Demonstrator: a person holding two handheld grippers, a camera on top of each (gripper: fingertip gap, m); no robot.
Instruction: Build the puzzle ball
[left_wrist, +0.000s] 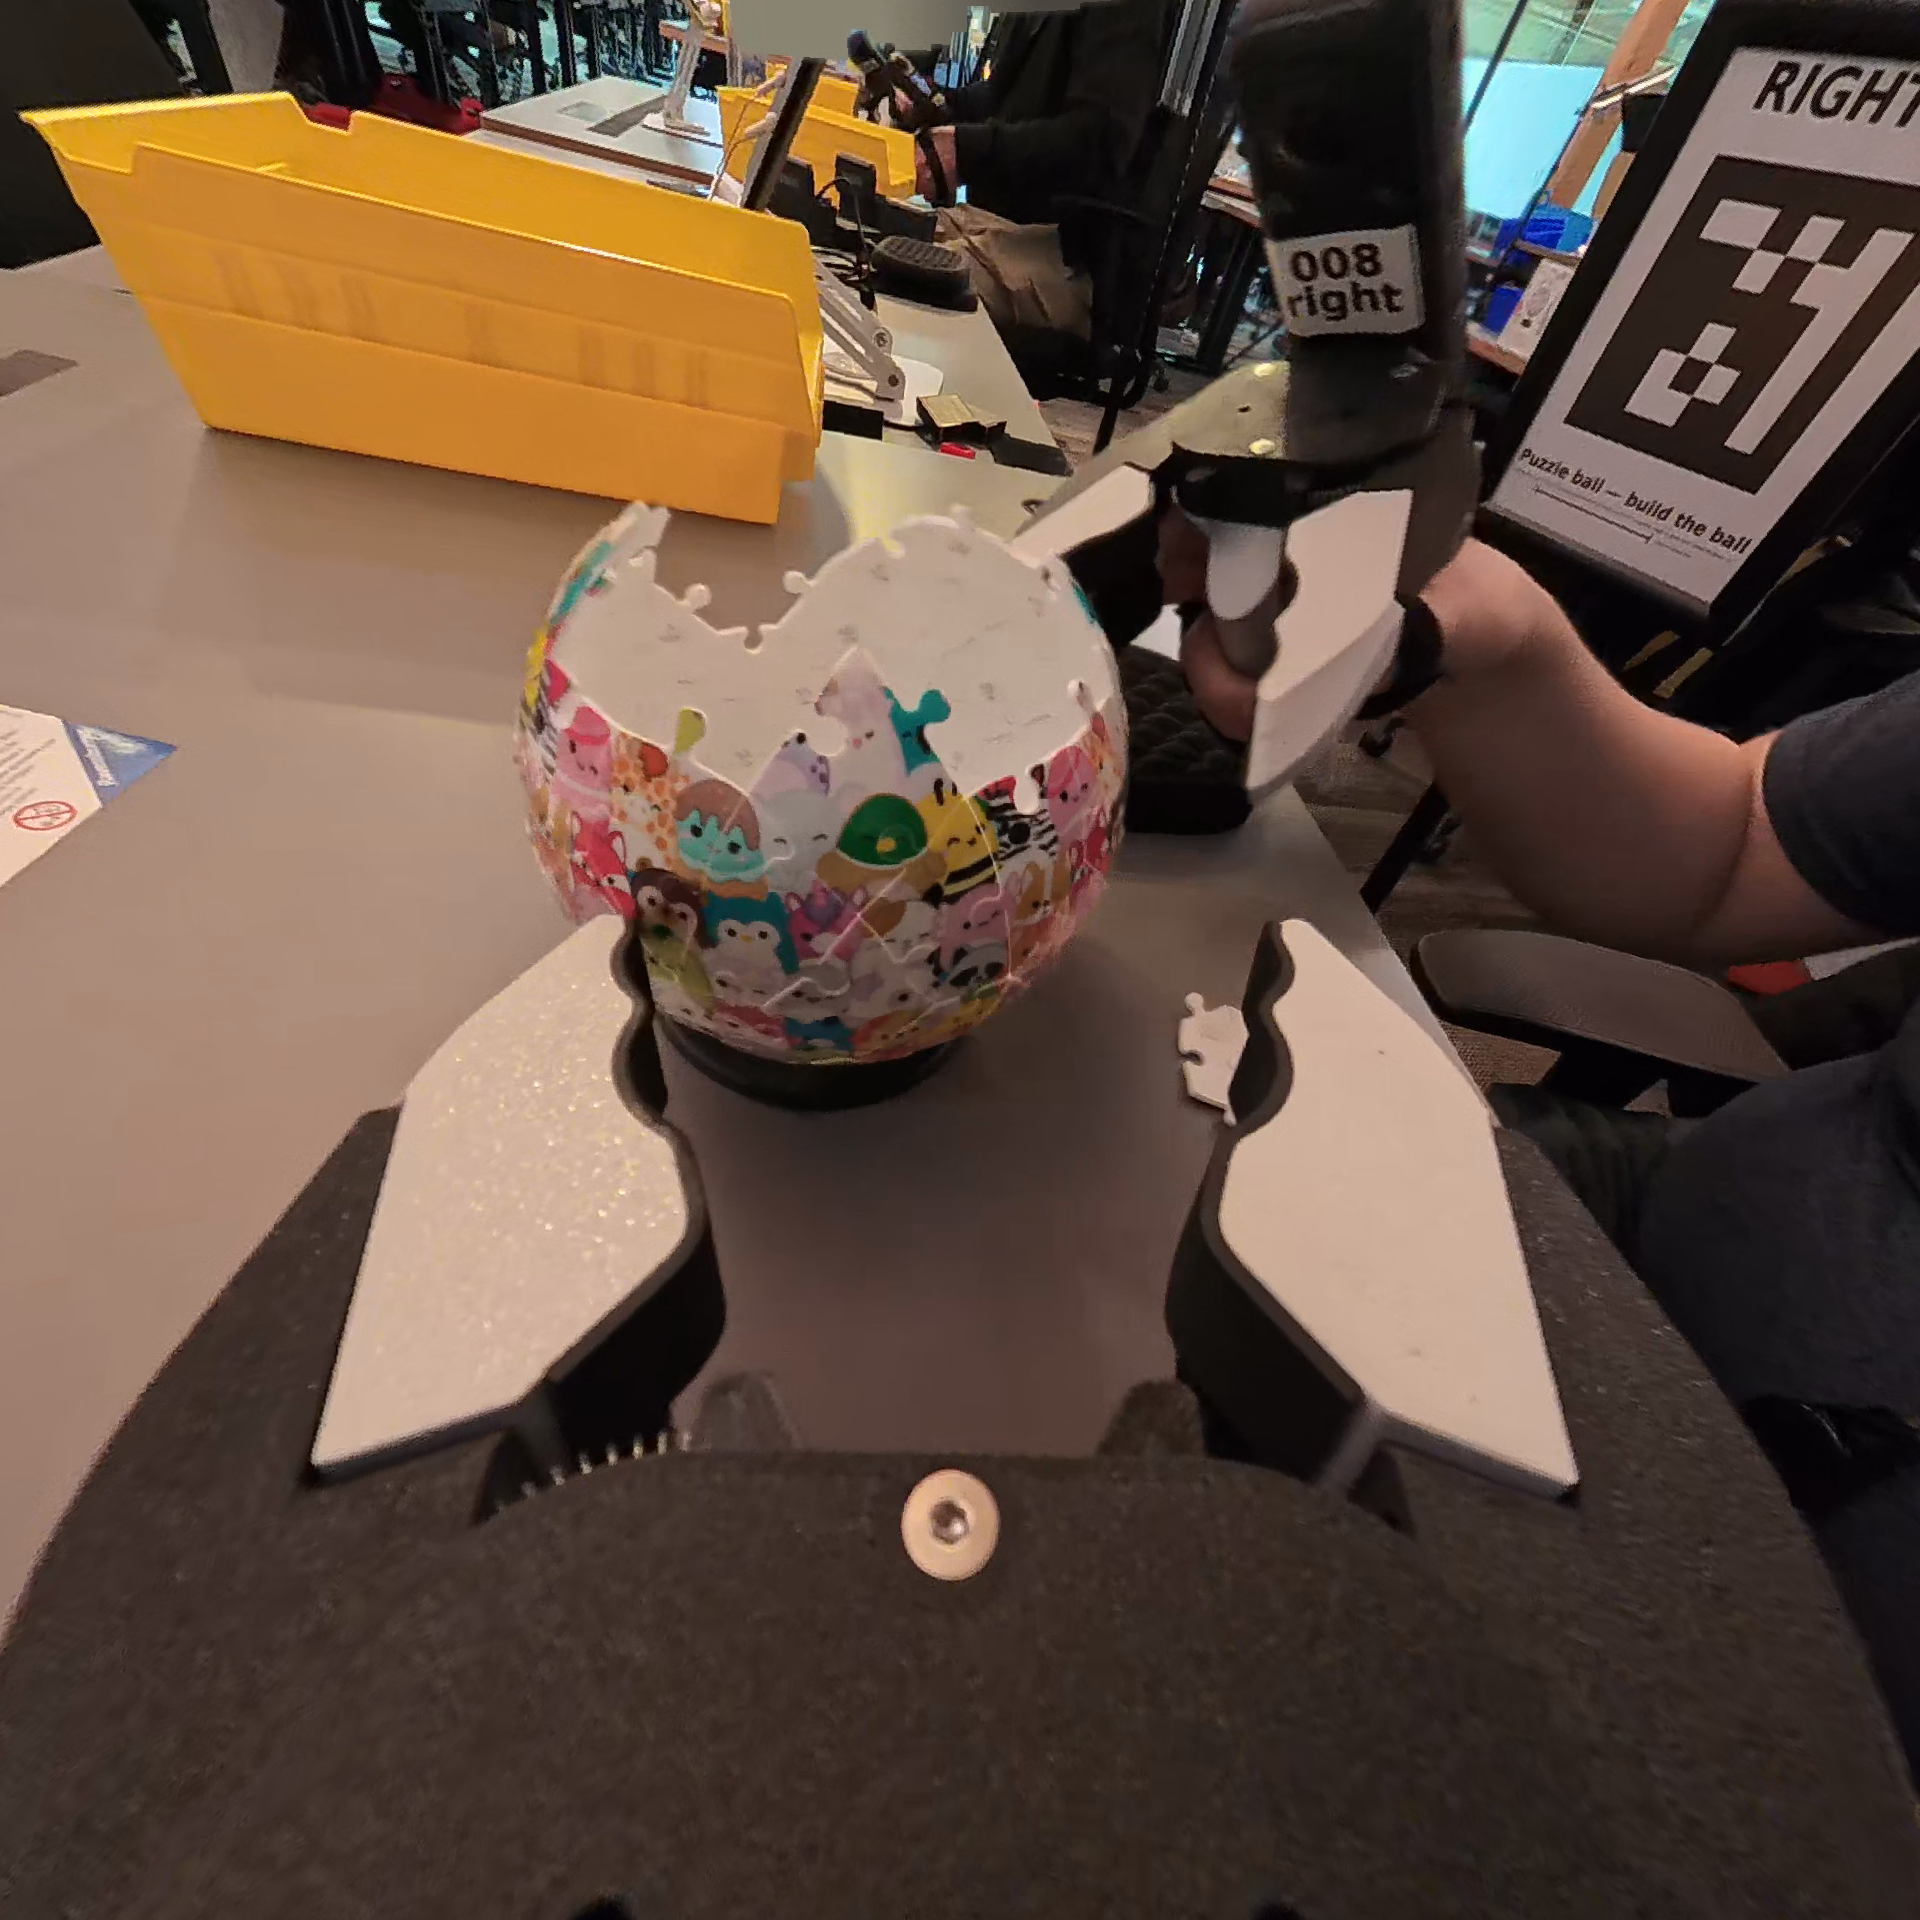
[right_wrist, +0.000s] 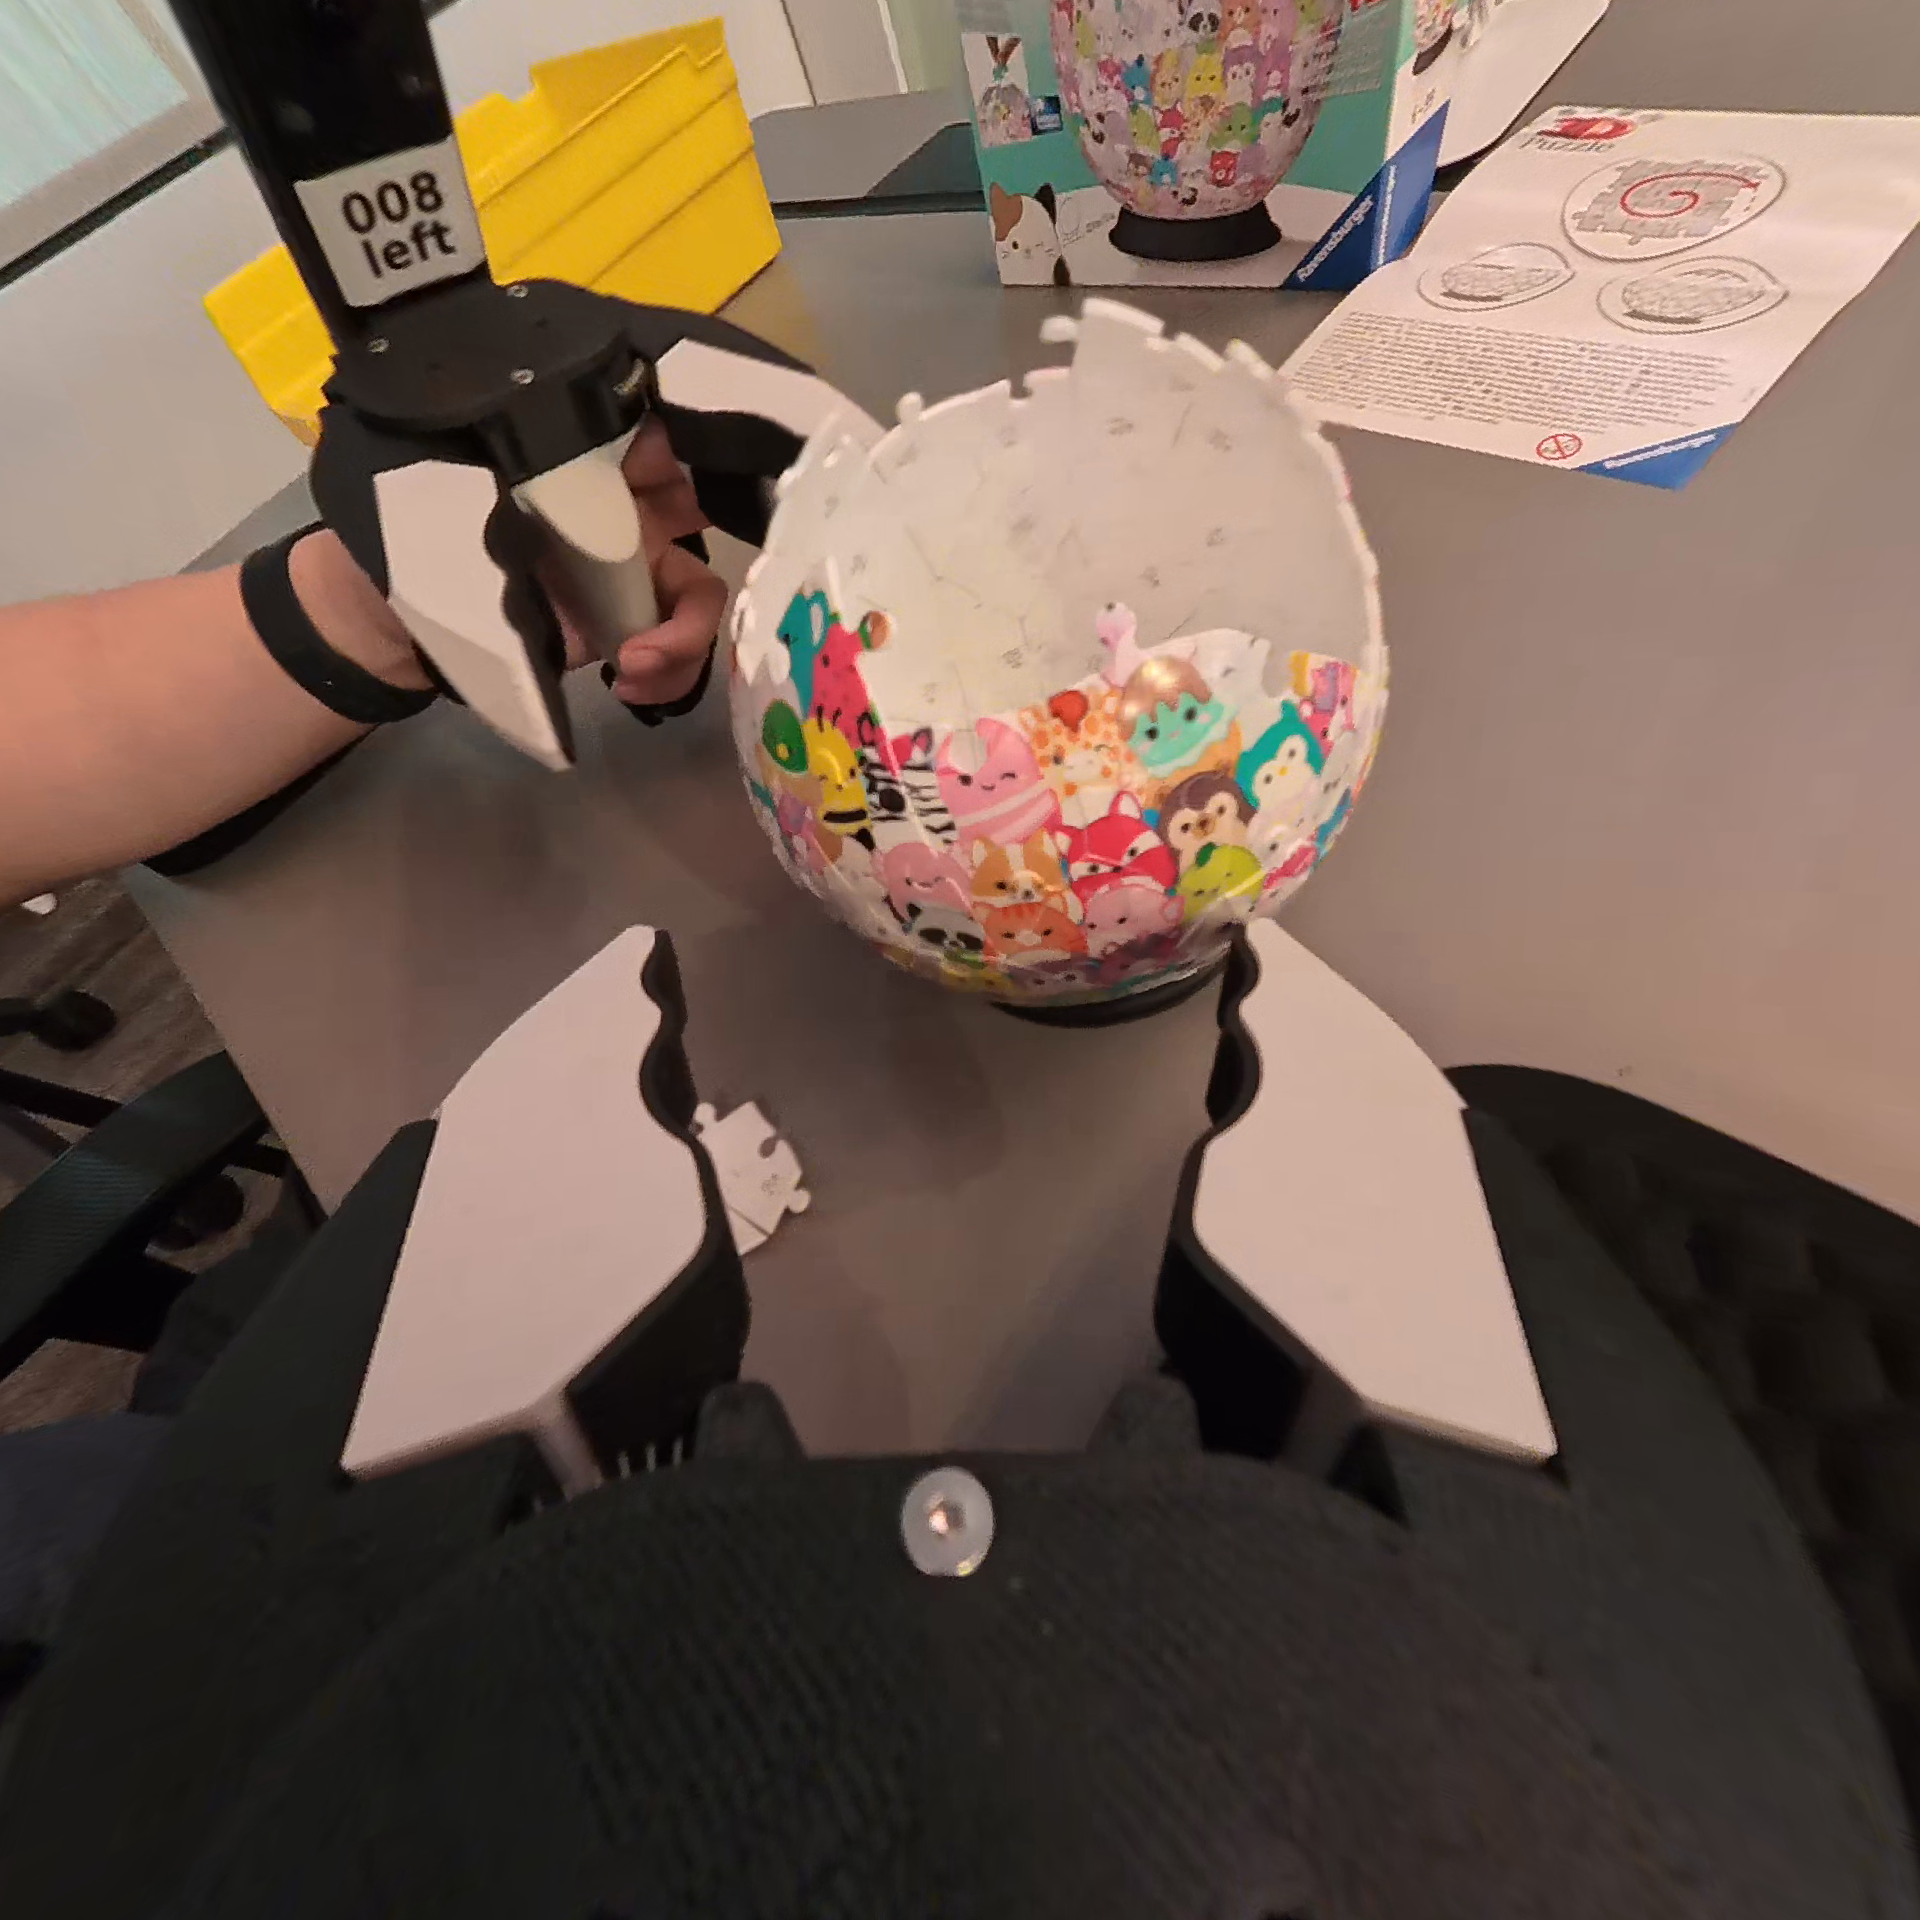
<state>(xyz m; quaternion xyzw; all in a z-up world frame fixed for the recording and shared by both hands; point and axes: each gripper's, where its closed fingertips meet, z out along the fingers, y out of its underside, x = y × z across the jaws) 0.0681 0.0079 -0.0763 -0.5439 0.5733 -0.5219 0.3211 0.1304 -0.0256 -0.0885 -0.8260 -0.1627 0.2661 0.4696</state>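
Puzzle ball (left_wrist: 821, 821), half-built w/ jagged open top and white inside showing, sits upright on a dark stand (left_wrist: 821, 1075) on the grey table (left_wrist: 260, 935). Left gripper (left_wrist: 951, 997) is just in front of the ball, jaws spread, nothing held; its left fingertip looks right at the ball's lower edge, contact unclear. Right gripper (right_wrist: 951, 997) is also near the ball, released & empty. Loose white piece (right_wrist: 753, 1174) lies on the table near the ball, beside a finger of each gripper. Yellow bin (left_wrist: 468, 312) is beyond the ball; puzzle box (right_wrist: 1195, 135) & instruction sheet (right_wrist: 1590, 301) also behind it.
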